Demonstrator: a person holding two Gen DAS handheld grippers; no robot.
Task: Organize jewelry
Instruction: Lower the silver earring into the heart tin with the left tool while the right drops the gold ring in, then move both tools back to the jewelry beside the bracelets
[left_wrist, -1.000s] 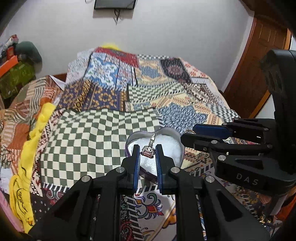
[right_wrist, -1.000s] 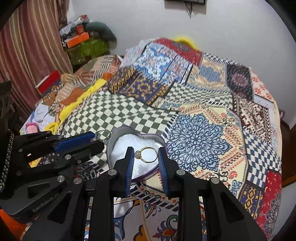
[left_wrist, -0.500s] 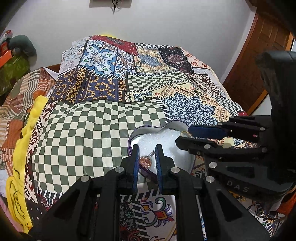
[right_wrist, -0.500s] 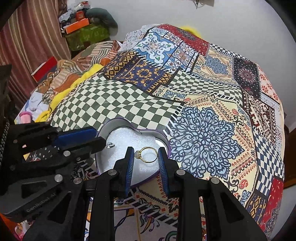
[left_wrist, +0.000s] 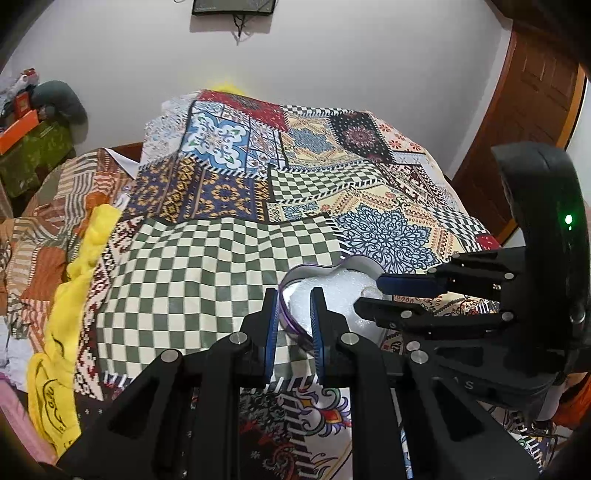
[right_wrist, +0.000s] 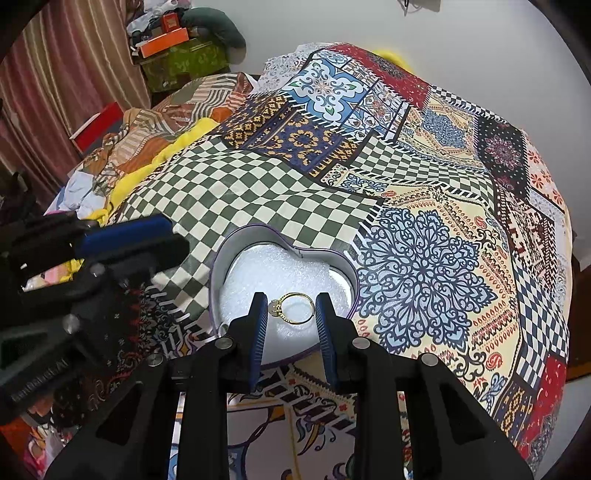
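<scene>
My right gripper (right_wrist: 291, 308) pinches the gold ring (right_wrist: 294, 308) between its pads above the heart-shaped tin (right_wrist: 236, 242); my left gripper (left_wrist: 293, 304) hangs narrow, empty.

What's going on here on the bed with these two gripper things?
A person is sorting jewelry with two handheld grippers over a heart-shaped tin lined with white foam, which sits on a patchwork bedspread. The right gripper holds a gold ring between its fingers, just above the foam. The left gripper is nearly shut with nothing visible between its fingers, positioned at the tin's near edge. The ring has not been released yet.
</scene>
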